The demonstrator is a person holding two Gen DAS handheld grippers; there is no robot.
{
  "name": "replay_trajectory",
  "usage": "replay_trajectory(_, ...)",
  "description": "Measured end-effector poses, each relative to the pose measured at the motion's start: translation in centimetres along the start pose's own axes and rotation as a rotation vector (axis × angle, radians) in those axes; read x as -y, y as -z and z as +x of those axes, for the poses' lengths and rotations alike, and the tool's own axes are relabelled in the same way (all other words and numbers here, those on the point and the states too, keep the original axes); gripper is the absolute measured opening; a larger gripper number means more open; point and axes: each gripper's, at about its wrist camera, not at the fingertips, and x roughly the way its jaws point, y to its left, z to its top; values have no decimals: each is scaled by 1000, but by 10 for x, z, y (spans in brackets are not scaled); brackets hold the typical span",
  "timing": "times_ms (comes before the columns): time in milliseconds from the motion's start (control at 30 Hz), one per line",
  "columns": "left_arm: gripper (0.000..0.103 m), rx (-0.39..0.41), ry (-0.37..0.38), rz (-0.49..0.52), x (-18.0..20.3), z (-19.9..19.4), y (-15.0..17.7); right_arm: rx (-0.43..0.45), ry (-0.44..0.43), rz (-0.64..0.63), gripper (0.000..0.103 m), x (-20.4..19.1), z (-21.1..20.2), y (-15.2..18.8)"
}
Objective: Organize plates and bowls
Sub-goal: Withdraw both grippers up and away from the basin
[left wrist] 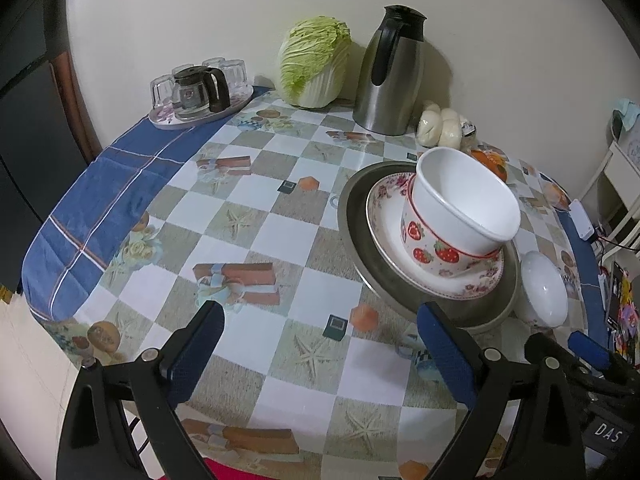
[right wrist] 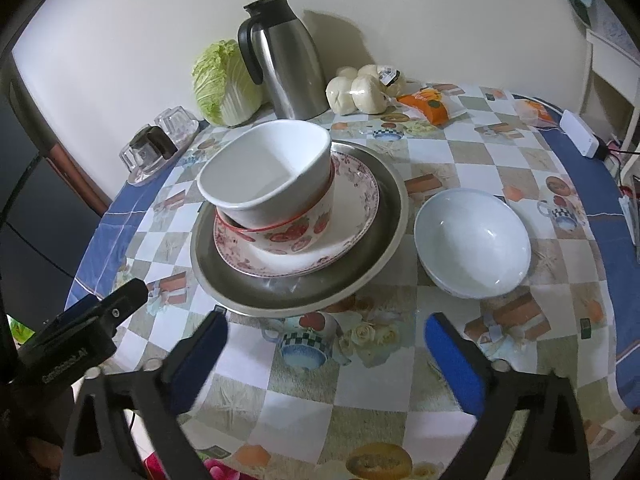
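A metal plate (right wrist: 372,276) holds a floral plate (right wrist: 356,208), a strawberry bowl (right wrist: 308,232) and a plain white bowl (right wrist: 272,168) nested tilted in it. The stack also shows in the left wrist view: metal plate (left wrist: 352,232), floral plate (left wrist: 384,216), strawberry bowl (left wrist: 436,252), white bowl (left wrist: 464,196). A separate white bowl (right wrist: 472,236) stands on the table right of the stack; it also shows in the left wrist view (left wrist: 544,288). My left gripper (left wrist: 320,320) is open and empty, near the stack's left front. My right gripper (right wrist: 326,332) is open and empty in front of the stack.
A steel thermos jug (right wrist: 288,68), a cabbage (right wrist: 224,84), wrapped buns (right wrist: 364,88) and an orange snack pack (right wrist: 432,106) stand at the back. A tray with a glass pot and glasses (left wrist: 200,92) sits back left. A white power strip (right wrist: 578,134) lies at the right edge.
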Motion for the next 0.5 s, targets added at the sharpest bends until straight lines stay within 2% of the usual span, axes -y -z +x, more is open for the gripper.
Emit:
replay_trajectory(333, 98, 6, 4, -7, 3, -8, 11, 13, 5, -8, 103, 4, -11, 12)
replay_trajectory(500, 98, 40, -1, -19, 6, -13, 15, 18, 3, -12, 103, 7, -16, 17)
